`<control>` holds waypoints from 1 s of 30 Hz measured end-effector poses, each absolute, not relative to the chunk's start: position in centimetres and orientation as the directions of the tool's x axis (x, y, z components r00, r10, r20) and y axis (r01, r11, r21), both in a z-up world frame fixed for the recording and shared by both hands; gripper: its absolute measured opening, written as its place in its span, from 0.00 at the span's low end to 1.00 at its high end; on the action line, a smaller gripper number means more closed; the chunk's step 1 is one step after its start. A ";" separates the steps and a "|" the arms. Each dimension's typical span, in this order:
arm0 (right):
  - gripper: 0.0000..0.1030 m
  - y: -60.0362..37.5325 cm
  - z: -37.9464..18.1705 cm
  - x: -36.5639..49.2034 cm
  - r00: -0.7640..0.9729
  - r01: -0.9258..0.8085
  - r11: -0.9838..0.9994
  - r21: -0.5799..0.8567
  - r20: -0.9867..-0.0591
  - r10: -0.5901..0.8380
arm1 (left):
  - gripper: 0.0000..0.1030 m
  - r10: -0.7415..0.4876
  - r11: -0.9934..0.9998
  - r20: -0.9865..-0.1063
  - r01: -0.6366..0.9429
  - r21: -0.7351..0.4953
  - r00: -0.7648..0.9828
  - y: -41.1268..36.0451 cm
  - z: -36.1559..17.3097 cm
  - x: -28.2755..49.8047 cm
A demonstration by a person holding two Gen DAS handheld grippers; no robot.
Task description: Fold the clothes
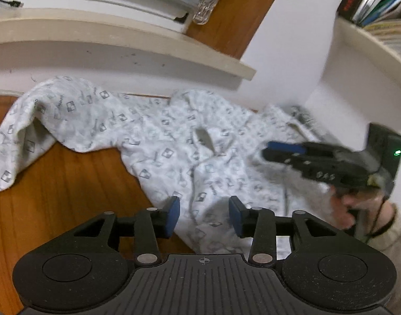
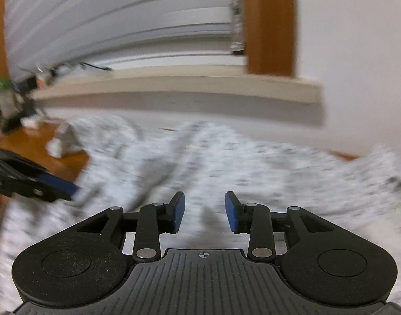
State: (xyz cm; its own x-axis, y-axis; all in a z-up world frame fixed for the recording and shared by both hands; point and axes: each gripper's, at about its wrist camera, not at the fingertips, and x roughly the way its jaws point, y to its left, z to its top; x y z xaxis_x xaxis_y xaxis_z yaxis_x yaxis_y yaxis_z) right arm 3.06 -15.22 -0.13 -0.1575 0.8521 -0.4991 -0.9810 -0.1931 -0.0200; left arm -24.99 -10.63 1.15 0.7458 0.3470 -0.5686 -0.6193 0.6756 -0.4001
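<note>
L gripper (image 1: 203, 216) apart, over crumpled garment (image 1: 158, 131).

Right wrist view motion-blurred: garment (image 2: 226, 157) print unreadable; left gripper (image 2: 56, 187) cut off at edge.

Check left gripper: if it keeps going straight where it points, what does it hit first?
Most likely the garment. The left gripper has its jaws open with nothing between them, aimed down at the patterned cloth spread on the table. Nothing else sits in that line; depth is uncertain in the fisheye.
</note>
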 end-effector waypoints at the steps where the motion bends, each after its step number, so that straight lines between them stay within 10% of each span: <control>1: 0.34 -15.4 -0.2 3.6 -0.122 -0.984 -0.170 -0.054 -0.493 0.861 | 0.44 0.345 0.678 -0.570 -0.618 -0.398 0.745 -10.7 1.1 -24.8; 4: 0.35 -15.6 -0.4 5.5 -0.045 -0.990 -0.102 -0.093 -0.482 0.875 | 0.31 0.335 0.702 -0.577 -0.606 -0.374 0.745 -11.2 1.3 -24.5; 6: 0.36 -15.5 -0.7 6.8 -0.017 -0.993 -0.074 -0.096 -0.490 0.872 | 0.02 0.332 0.722 -0.579 -0.596 -0.352 0.744 -11.7 1.5 -24.5; 23: 0.37 -15.2 -1.4 9.2 0.037 -0.991 -0.041 -0.131 -0.544 0.838 | 0.01 0.670 0.571 -0.424 -0.788 -0.229 0.609 -14.5 12.4 -43.8; 30: 0.45 -14.8 -2.2 9.3 0.018 -0.991 -0.058 -0.118 -0.557 0.830 | 0.03 0.598 0.536 -0.546 -0.799 -0.272 0.587 -14.1 9.4 -46.0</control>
State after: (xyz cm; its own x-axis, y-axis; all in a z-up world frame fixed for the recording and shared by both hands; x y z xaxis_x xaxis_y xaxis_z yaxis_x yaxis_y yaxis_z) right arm 9.32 -14.83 -2.15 0.0177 0.8300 -0.5575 -0.9913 -0.0584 -0.1184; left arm -45.98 -14.07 9.41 0.5866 0.5978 -0.5463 -0.7993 0.5358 -0.2719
